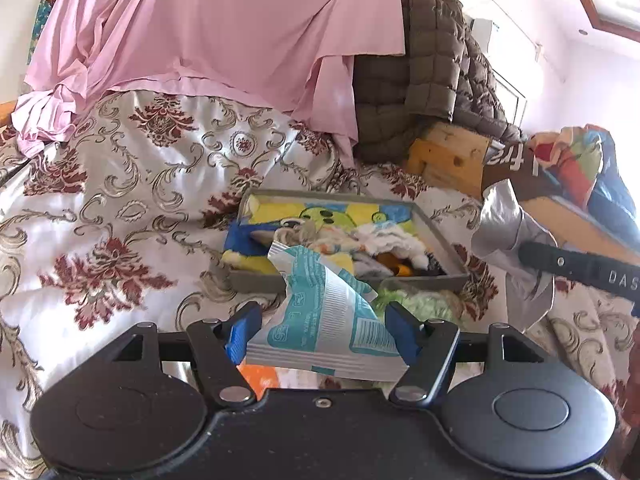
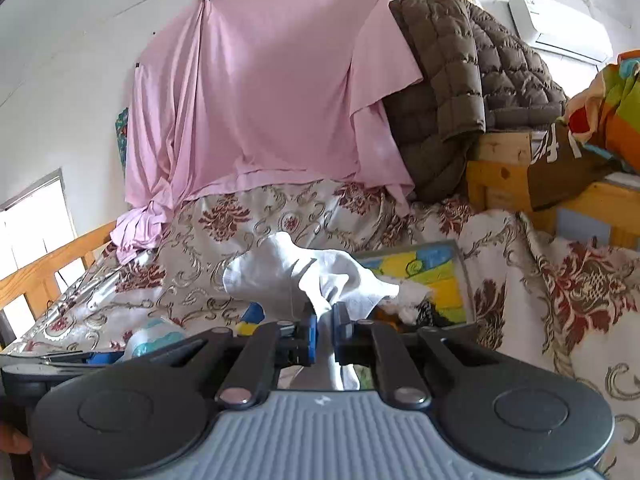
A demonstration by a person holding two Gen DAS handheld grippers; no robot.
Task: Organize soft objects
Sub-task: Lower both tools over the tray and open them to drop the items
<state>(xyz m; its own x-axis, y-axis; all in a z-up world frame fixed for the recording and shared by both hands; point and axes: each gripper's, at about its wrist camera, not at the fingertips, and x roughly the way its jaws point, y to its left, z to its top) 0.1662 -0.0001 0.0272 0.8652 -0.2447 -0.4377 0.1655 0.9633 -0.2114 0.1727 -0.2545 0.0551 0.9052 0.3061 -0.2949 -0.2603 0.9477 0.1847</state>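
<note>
While pinched, white cloth [image 2: 320,276] between right claw [image 2: 325,336].

Your left wrist camera sits low over the floral bedspread [image 1: 120,200], looking forward and a little downward between its own fingers toward the grey tray [image 1: 436,236] close ahead. Beyond it you face the pink sheet [image 1: 224,32] hung on the far wall, with the brown quilted jacket [image 1: 432,72] far right.

Your right wrist camera looks the same way from a spot further right, tilted less steeply, so more wall shows. It sees the tray [image 2: 466,276] just ahead right.

Both views share the bedspread [image 2: 240,232], tray, sheet [image 2: 260,92], jacket [image 2: 460,80] and wooden frame [image 1: 452,156].
</note>
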